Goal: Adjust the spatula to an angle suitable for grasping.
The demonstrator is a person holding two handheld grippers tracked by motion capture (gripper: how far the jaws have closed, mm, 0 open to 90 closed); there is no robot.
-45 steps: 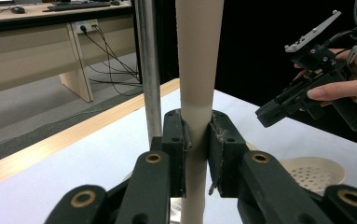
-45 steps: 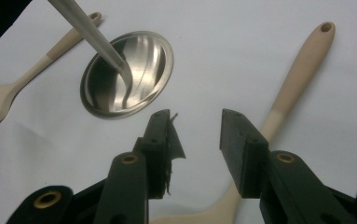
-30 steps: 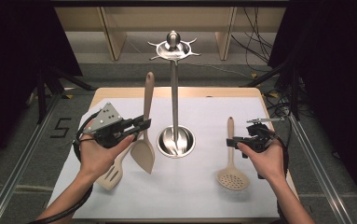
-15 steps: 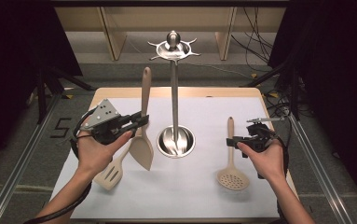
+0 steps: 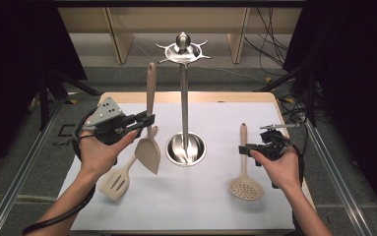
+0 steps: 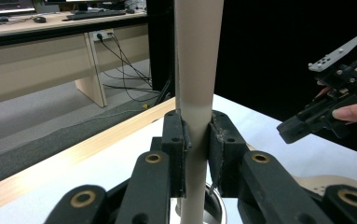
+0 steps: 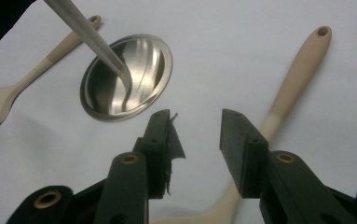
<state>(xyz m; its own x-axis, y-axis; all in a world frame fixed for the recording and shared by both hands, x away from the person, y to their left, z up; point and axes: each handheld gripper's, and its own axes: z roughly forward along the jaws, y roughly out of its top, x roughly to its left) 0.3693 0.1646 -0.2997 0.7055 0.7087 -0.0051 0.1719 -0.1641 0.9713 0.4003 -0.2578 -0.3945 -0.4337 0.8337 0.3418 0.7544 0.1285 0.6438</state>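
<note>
since the earlier frame the left claw [image 5: 145, 119] has lifted the beige spatula [image 5: 149, 147] higher at centre left, blade off the worktop [image 5: 210, 206], clamped on its smooth handle; the blade is cut off in the left gripper view. below it lies a slotted turner [image 5: 116, 180], then the shiny steel stand [image 5: 184, 98]. at right, the right claw [image 5: 244, 149] hangs released over a round perforated skimmer [image 5: 245, 186].

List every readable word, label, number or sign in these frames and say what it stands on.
No legible text anywhere.
Floor marking left of the table: a dark shape, too blurred to read.
Monitor on the far desk in the left gripper view: lit screen, content too small to read.
Spatula, skimmer, slotted turner, steel stand: no print or brand visible.
</note>
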